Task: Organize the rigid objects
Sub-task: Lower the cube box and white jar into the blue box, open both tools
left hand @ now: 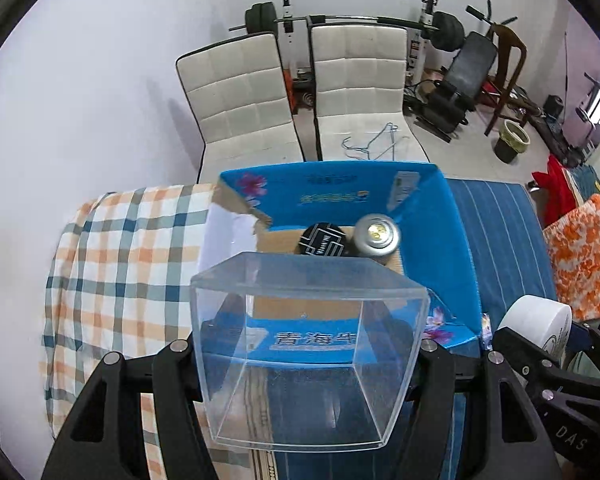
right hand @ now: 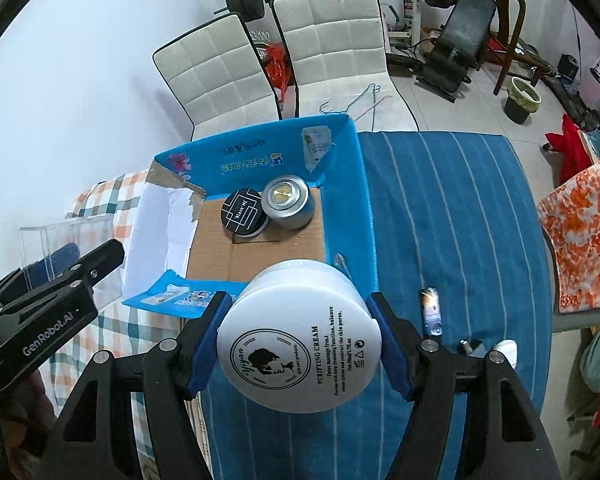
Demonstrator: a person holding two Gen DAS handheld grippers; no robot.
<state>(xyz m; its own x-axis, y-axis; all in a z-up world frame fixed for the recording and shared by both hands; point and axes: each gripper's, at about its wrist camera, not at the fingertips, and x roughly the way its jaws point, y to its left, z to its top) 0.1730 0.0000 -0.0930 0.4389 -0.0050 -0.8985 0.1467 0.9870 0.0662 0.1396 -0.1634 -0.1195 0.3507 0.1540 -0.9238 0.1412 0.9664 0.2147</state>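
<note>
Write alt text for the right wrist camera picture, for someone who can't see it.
The right gripper holds a white cream jar between its blue pads, above a blue striped cloth. Just beyond is an open blue cardboard box containing a black round tin and a silver tin side by side. At the left edge, the left gripper holds a clear plastic box.

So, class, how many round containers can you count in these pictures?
3. Black tin and silver tin touch inside the blue box; white cream jar sits between the right gripper fingers. Others may be hidden.
</note>
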